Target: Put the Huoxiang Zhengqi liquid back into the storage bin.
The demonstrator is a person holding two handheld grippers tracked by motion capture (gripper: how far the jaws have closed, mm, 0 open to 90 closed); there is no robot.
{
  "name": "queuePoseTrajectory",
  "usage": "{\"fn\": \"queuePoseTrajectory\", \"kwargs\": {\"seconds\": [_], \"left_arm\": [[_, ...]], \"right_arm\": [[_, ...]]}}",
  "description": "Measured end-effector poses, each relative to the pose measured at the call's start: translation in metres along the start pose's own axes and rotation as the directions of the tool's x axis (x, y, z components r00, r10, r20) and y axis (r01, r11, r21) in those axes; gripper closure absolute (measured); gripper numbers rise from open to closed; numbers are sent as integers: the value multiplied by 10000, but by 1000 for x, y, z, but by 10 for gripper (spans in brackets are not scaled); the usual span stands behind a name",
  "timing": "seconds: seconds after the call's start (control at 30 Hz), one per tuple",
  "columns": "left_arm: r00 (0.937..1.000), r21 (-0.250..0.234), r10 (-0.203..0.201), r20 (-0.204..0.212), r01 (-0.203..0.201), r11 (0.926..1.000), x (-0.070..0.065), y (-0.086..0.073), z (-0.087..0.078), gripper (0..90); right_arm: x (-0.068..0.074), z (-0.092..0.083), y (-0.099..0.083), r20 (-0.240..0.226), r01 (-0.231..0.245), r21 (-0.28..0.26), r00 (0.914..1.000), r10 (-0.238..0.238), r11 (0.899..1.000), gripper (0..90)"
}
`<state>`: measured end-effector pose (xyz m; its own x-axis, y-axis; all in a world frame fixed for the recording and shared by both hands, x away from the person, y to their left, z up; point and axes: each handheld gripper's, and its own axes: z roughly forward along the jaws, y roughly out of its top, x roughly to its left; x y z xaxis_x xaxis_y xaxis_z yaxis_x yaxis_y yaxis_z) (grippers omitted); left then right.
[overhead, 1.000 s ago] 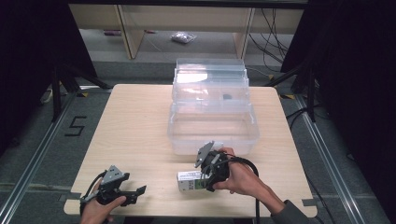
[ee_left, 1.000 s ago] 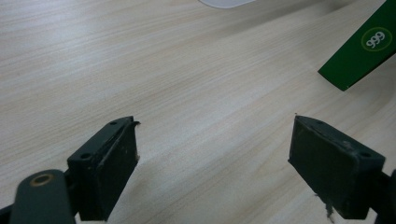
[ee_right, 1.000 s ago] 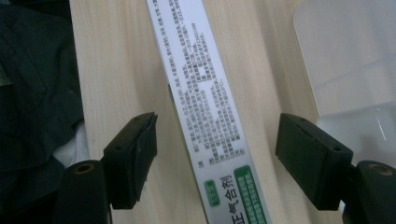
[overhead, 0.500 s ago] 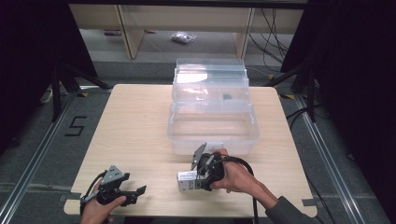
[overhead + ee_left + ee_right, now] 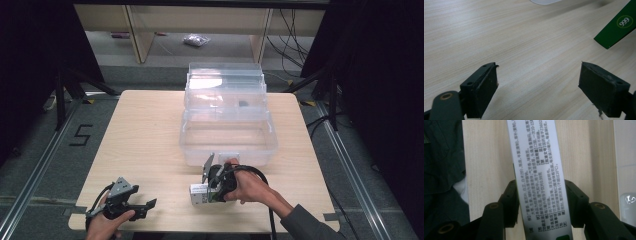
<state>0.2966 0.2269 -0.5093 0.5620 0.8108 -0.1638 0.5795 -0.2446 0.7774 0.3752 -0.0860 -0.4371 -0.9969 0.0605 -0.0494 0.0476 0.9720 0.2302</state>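
At table's near edge: right hand-held gripper clamps box, long axis running away from jaws.

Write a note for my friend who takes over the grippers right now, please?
Right gripper: shut on the white medicine box, at the table's near edge.
Left gripper: open, holding nothing, low over the near left corner.
Clear plastic bin: open, just beyond the box, mid-table.
Done: box gripped.
Left: probably lift it into the bin, then let go.
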Motion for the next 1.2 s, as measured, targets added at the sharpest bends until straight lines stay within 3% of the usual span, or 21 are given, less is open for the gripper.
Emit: {"fn": "queuePoseTrajectory", "kwargs": {"seconds": [0.03,0.07,0.1,0.13,0.17,0.23,0.27,0.3,0.33,0.37,0.57,0.7,0.8,0.83,1.0,1.2], "left_arm": [[9999,26,101,0,-101,9999,0,0,0,147],[9999,26,101,0,-101,9999,0,0,0,147],[10000,2,85,-9,-85,10000,0,0,0,147],[10000,-37,50,-10,-50,10000,0,0,0,147],[10000,-30,59,-11,-59,10000,0,0,0,147],[10000,-30,54,-11,-54,10000,0,0,0,147],[10000,34,70,30,-70,10000,0,0,0,147],[10000,66,72,21,-73,10000,0,0,0,147],[10000,-42,52,-11,-52,10000,0,0,0,147],[9999,100,96,45,-96,9999,0,0,-1,147],[10000,53,42,25,-42,10000,0,0,-1,147],[10000,46,38,30,-38,10000,0,0,-1,147],[10000,28,1,21,-1,10000,0,0,-1,147],[10000,31,12,-5,-12,10000,0,0,-1,147],[10000,31,15,18,-15,10000,0,0,-1,147],[10000,30,-19,36,19,10000,0,0,0,147]], "right_arm": [[3,0,0,-108,-477,219,9988,480,9986,538],[3,0,0,-108,-477,219,9988,480,9986,538],[2,0,0,-102,-401,271,9991,404,9988,545],[0,1,1,-127,16,256,9999,-12,9997,559],[2,1,1,-192,-279,303,9994,285,9992,571],[0,2,3,-194,196,308,9996,-190,9993,580],[2,1,3,-172,-91,446,9998,99,9990,586],[1,2,4,-209,158,429,9997,-149,9990,593],[2,2,5,-203,104,492,9997,-94,9987,599],[1,2,6,-255,469,496,9986,-457,9977,608],[3,1,9,-207,638,713,9978,-625,9954,648],[4,-3,9,-487,697,728,9966,-663,9949,649],[6,-9,6,-338,243,757,9992,-218,9968,649],[3,-13,4,-278,400,651,9989,-383,9971,649],[2,-27,-2,-288,168,568,9995,-152,9982,649],[-2,-42,-10,-221,260,409,9994,-252,9988,649]]}}
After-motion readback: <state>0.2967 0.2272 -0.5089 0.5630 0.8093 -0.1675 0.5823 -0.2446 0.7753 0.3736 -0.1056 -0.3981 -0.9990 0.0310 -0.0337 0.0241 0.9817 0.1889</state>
